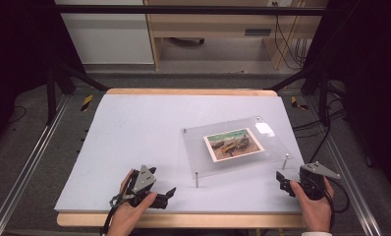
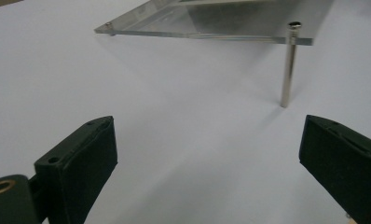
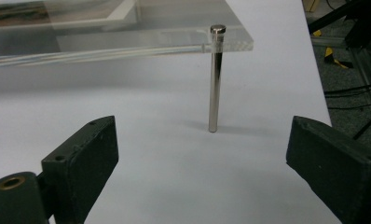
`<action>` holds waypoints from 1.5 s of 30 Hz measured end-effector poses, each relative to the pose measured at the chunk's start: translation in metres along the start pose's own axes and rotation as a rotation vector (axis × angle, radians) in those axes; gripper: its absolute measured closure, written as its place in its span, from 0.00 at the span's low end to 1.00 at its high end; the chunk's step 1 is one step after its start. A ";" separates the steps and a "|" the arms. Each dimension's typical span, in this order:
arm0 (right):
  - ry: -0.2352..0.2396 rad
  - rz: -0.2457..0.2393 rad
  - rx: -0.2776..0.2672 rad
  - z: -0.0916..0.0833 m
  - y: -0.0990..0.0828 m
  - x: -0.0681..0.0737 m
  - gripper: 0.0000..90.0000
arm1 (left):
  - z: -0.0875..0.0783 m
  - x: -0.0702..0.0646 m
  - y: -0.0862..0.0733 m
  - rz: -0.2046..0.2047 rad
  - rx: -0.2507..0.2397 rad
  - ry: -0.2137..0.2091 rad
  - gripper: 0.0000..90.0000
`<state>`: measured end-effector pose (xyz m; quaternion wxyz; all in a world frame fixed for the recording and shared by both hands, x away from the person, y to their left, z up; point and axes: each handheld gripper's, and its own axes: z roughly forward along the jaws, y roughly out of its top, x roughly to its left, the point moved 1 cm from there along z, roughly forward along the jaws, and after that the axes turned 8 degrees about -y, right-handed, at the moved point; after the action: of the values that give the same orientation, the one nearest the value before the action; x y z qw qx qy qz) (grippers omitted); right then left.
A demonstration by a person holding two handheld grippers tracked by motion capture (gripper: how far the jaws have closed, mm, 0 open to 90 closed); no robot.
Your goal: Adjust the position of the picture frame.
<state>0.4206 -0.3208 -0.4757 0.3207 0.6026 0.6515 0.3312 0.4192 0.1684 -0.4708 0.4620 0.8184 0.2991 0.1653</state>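
Clear acrylic makes up the frame plate (image 1: 235,145), a flat rectangular sheet raised off the white tabletop (image 1: 134,132) on thin metal standoff pins at its corners, with a colour photograph (image 1: 233,144) lying under or within it near its middle; the plate sits right of the tabletop's centre, its long axis running slantwise from near left to far right in the high view; the left tongs (image 1: 171,192) rest near the front edge, down and to the left of the plate, jaws released and spread wide with nothing between them; in the left gripper view the near-left pin (image 2: 288,65) stands ahead and a little right of the gap between the jaws, well apart from both pads; the right tongs (image 1: 281,178) lie just off the plate's near-right corner, likewise released and empty; in the right gripper view the near-right pin (image 3: 216,77) rises almost straight ahead, upright, between the lines of the two jaws but beyond them, not yet touched; judging by the high view, the right hand (image 1: 315,204) is the nearer of the two to its corner, so a short forward reach would probably bring those jaws around that pin or the plate's edge above it, while the left hand (image 1: 132,211) has farther to travel, forward and rightward.
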 end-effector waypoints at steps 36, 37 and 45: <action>-0.027 -0.119 -0.064 0.032 0.017 0.002 0.46 | 0.014 -0.026 0.005 0.004 -0.049 -0.082 0.06; -0.020 -0.114 -0.067 0.033 0.017 0.002 0.51 | 0.015 -0.027 0.005 -0.001 -0.051 -0.086 0.06; 0.022 -0.075 -0.103 0.037 0.018 -0.008 0.77 | 0.017 -0.035 0.008 -0.027 -0.081 -0.108 0.09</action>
<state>0.4623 -0.3264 -0.4819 0.3560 0.5568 0.6592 0.3587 0.4044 0.1317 -0.4730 0.5123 0.8026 0.2779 0.1268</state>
